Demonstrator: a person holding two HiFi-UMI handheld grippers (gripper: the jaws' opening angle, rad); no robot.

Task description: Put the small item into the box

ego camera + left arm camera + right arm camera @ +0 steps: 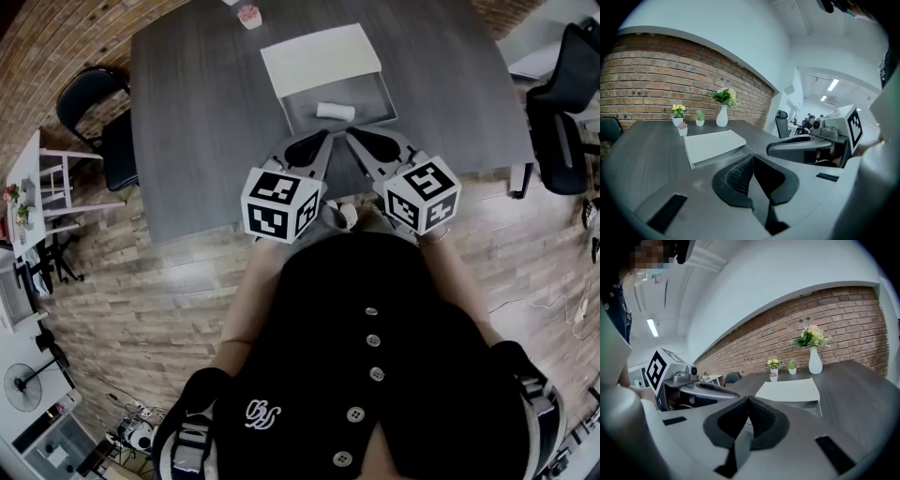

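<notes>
A shallow grey box point(375, 94) lies on the dark table, its white lid point(321, 58) resting just behind it. A small white item point(336, 112) lies inside the box, near its front wall. My left gripper point(329, 134) and right gripper point(349, 134) hover side by side at the table's near edge, just short of the box. Both are shut with nothing between the jaws. In the left gripper view the lid point(714, 144) shows ahead of the closed jaws point(751, 159). In the right gripper view the lid point(790, 390) lies beyond the closed jaws point(749, 401).
The grey table point(197, 131) carries small potted plants point(248, 15) and a white vase with flowers point(814, 359) at its far side. Black office chairs stand at the left point(94, 122) and right point(567, 103). A white shelf unit point(47, 187) stands on the wooden floor at the left.
</notes>
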